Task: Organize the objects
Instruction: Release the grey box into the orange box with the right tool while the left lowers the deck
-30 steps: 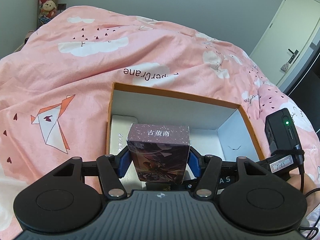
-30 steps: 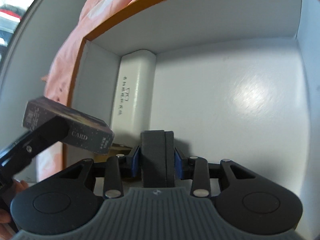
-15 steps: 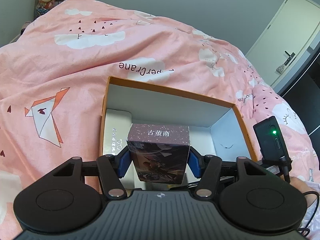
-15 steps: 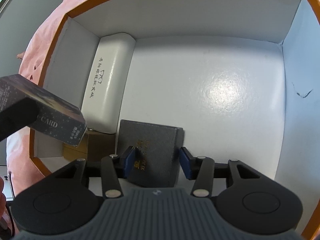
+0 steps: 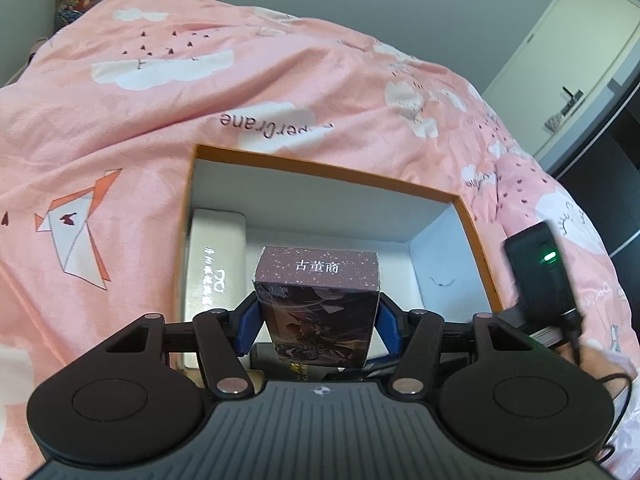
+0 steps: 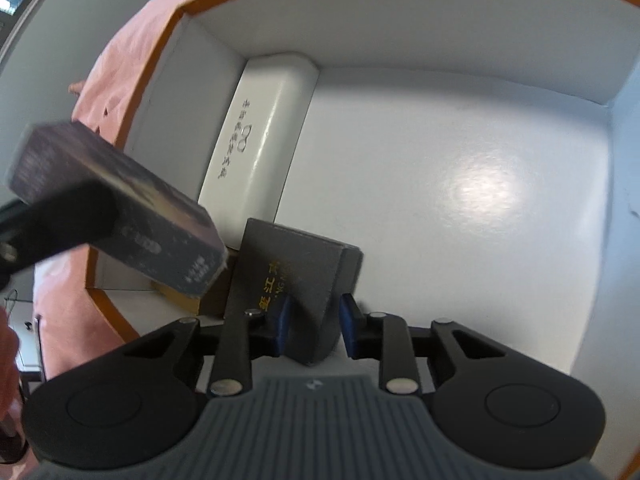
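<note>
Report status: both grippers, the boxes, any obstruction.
Left gripper shut on card box above orange box. Right gripper jaws closing, grey box between. Glasses case against left wall, clear.

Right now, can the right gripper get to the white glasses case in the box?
Probably yes. The white glasses case lies uncovered along the box wall, but the right gripper, its jaws closing, has the dark grey box between them, so that goes first.

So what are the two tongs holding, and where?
Left tongs squeeze the dark purple card box by its two sides. Right tongs are closing around the flat dark grey box, not gripping yet.
</note>
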Motion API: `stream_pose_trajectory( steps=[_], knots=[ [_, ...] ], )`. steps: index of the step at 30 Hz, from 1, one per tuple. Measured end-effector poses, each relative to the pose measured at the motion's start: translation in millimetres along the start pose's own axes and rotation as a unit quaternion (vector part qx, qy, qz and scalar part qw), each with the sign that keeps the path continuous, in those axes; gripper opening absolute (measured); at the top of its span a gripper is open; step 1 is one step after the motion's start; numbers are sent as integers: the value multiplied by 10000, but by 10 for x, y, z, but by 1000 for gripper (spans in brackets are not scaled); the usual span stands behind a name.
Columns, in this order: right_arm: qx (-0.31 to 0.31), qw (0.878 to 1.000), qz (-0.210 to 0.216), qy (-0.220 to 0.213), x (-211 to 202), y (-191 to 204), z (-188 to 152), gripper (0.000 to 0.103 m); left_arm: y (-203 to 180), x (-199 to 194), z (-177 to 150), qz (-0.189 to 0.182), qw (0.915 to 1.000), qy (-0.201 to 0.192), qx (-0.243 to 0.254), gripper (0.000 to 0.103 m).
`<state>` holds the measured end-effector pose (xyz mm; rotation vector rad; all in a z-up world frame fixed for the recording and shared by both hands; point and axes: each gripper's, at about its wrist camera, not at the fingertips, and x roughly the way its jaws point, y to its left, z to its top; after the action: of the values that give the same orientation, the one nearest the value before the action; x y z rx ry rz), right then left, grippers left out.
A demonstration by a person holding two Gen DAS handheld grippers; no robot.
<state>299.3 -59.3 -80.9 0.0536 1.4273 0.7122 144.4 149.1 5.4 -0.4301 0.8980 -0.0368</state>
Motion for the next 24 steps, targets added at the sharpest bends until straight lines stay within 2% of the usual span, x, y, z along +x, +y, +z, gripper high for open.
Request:
stream_pose_trajectory(
  steps=[5, 10, 18, 24],
  knots=[
    [-466, 9953, -675, -519, -441, -80, -134, 31, -142, 144, -42, -76, 9994, 284, 154, 67],
    [-941, 9821, -1383, -871, -689, -147, -274, 29, -343, 363, -127, -313, 9970, 673, 232, 67],
    [-1256, 9764, -1407, -1048, -821, -242, -295, 29, -479, 738, -207, -376, 9907, 1306, 43, 67],
    [-1451, 9717, -1466, -1151, -758, -217, -282, 29, -520, 959, -250, -159, 9857, 1671, 160, 67]
  ],
)
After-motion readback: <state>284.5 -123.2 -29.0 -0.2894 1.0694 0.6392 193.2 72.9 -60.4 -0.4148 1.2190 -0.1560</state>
